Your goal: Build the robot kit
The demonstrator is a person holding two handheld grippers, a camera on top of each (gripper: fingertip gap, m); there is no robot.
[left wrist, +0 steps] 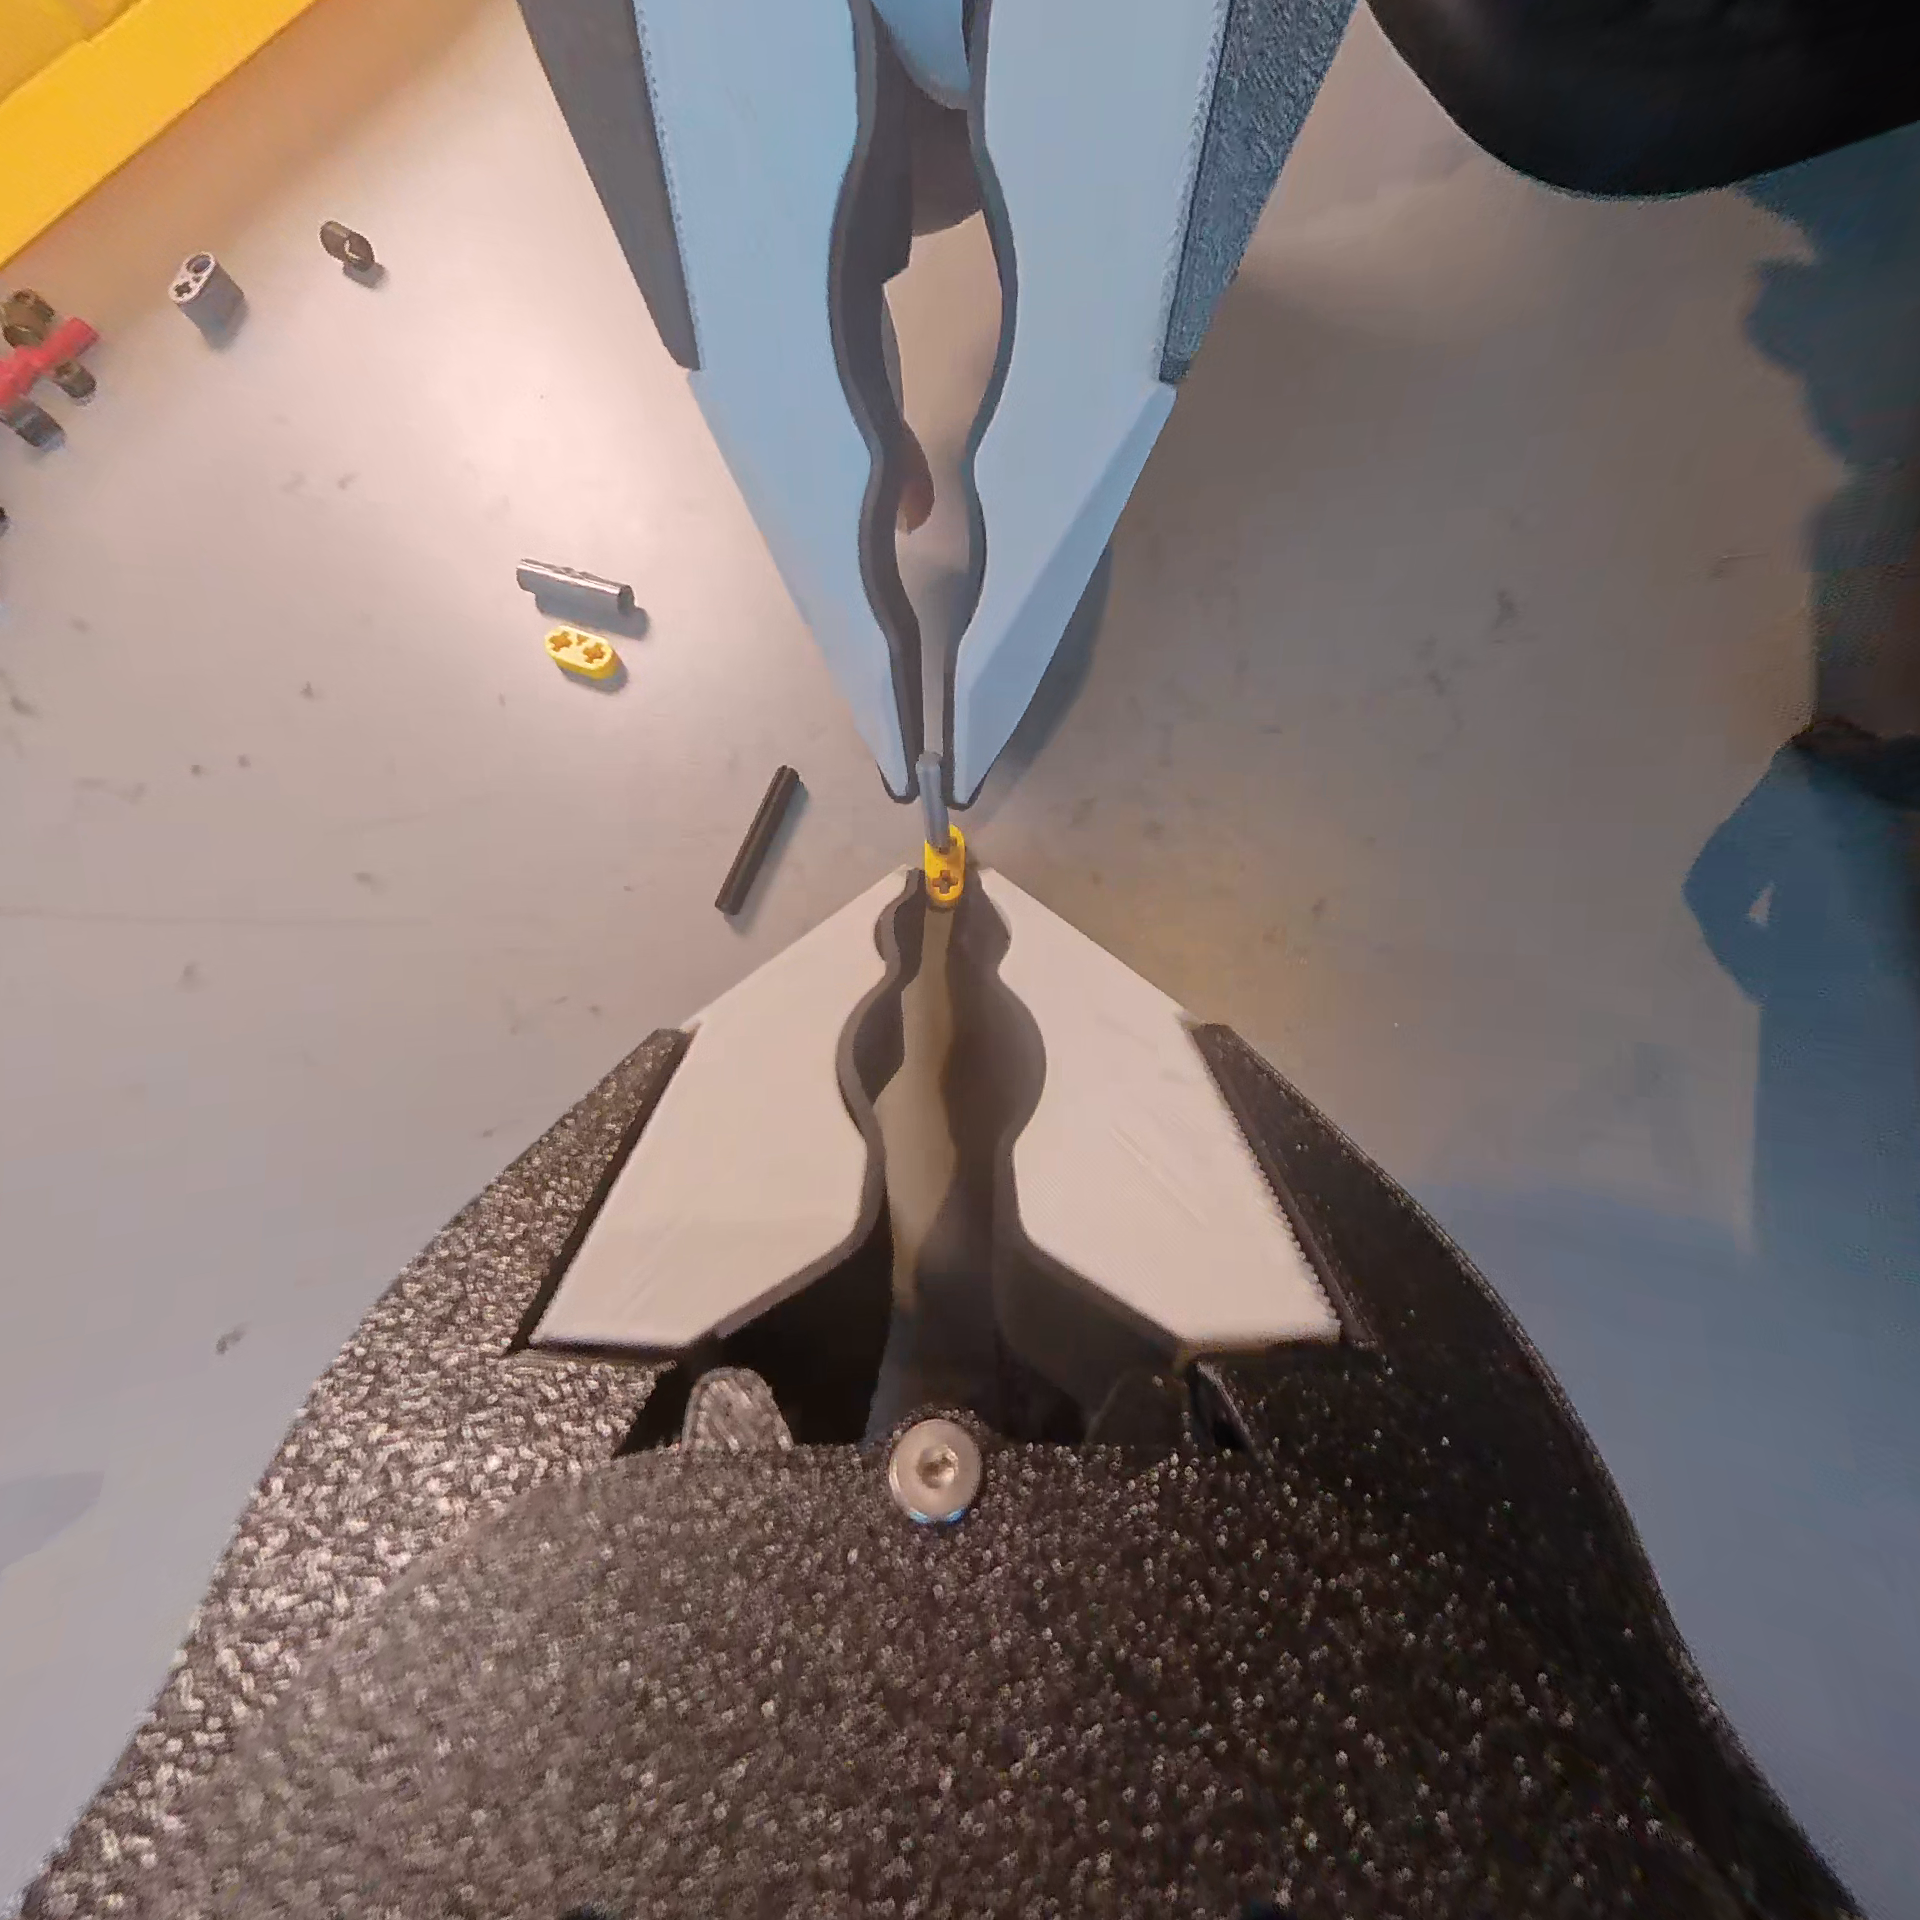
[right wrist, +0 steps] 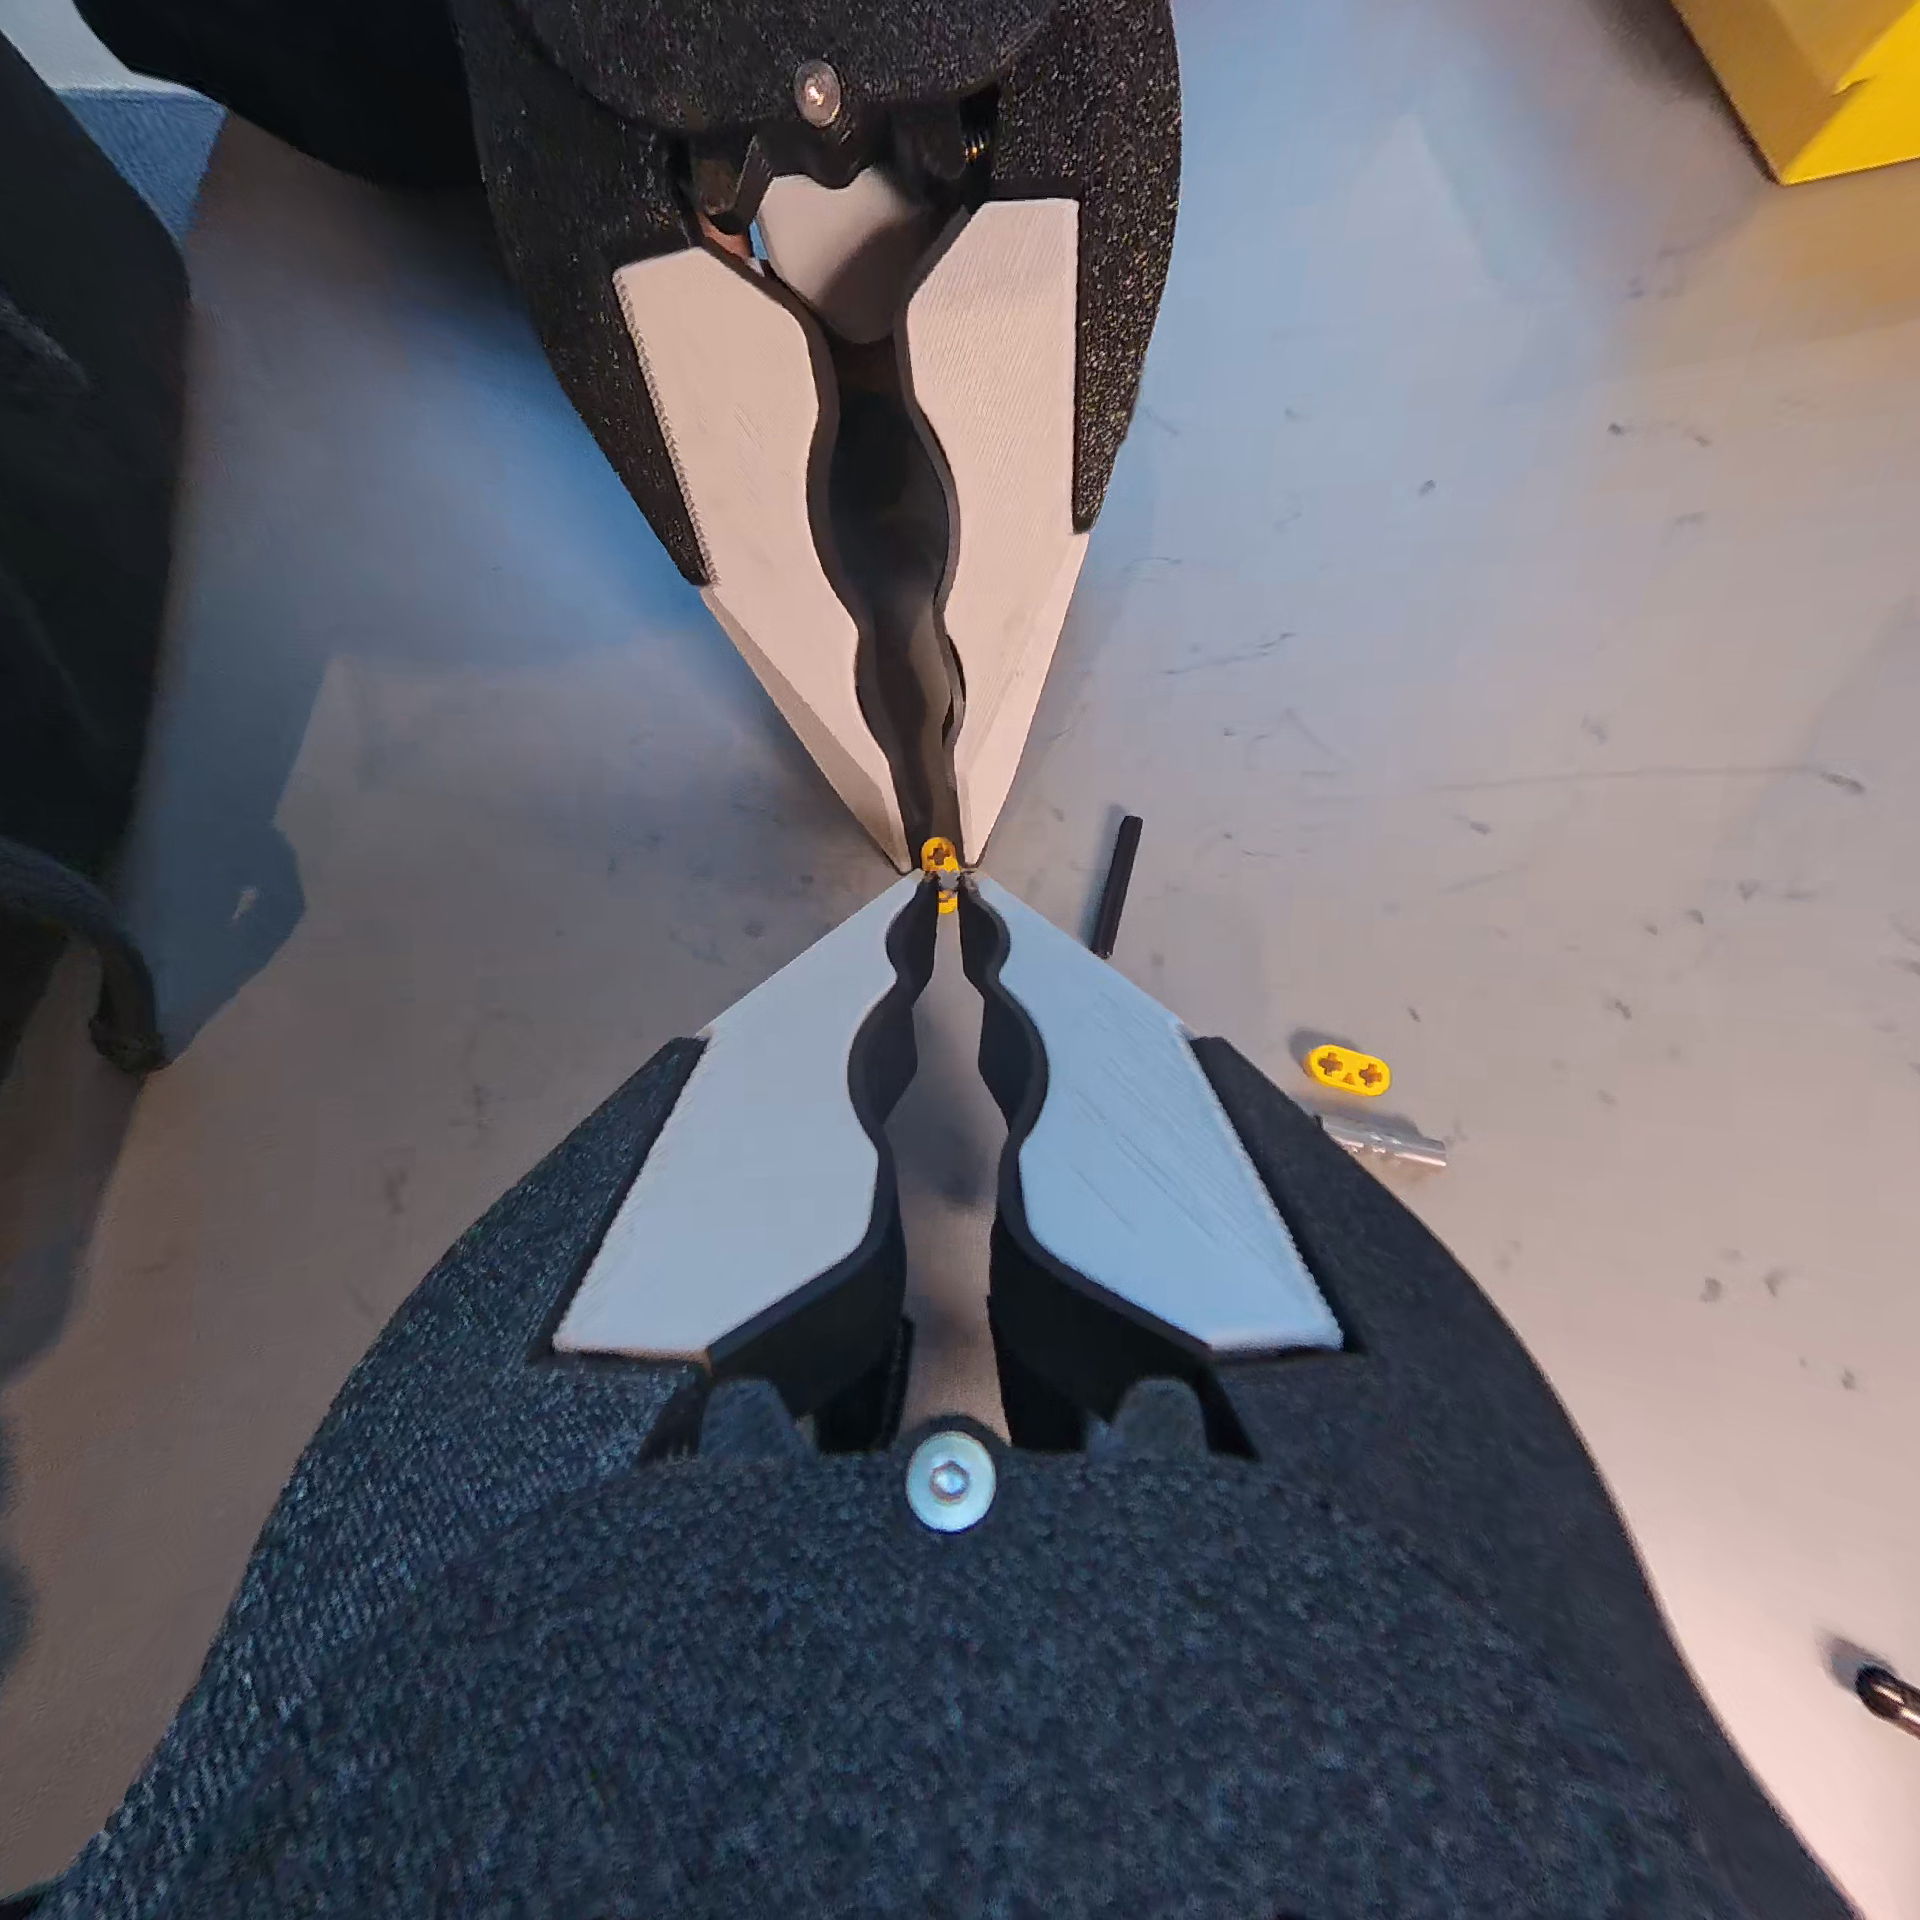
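Note:
My left gripper (left wrist: 943,885) is shut on a small yellow two-hole link (left wrist: 944,869) and holds it upright above the grey table. My right gripper (left wrist: 933,792) comes in from the opposite side, tip to tip, shut on a short grey axle (left wrist: 936,805). The axle's end meets the link's upper hole. In the right wrist view my right gripper (right wrist: 947,886) pinches the grey axle (right wrist: 948,884). The left gripper (right wrist: 938,858) faces it with the yellow link (right wrist: 940,854). How deep the axle sits in the hole is hidden.
On the table (left wrist: 312,1039) lie a black axle (left wrist: 761,840), a second yellow link (left wrist: 580,648), a grey pin (left wrist: 577,587), a grey bush (left wrist: 205,291) and red parts (left wrist: 42,353). A yellow box (right wrist: 1829,83) stands at the edge. Dark cloth (right wrist: 73,520) lies beside the grippers.

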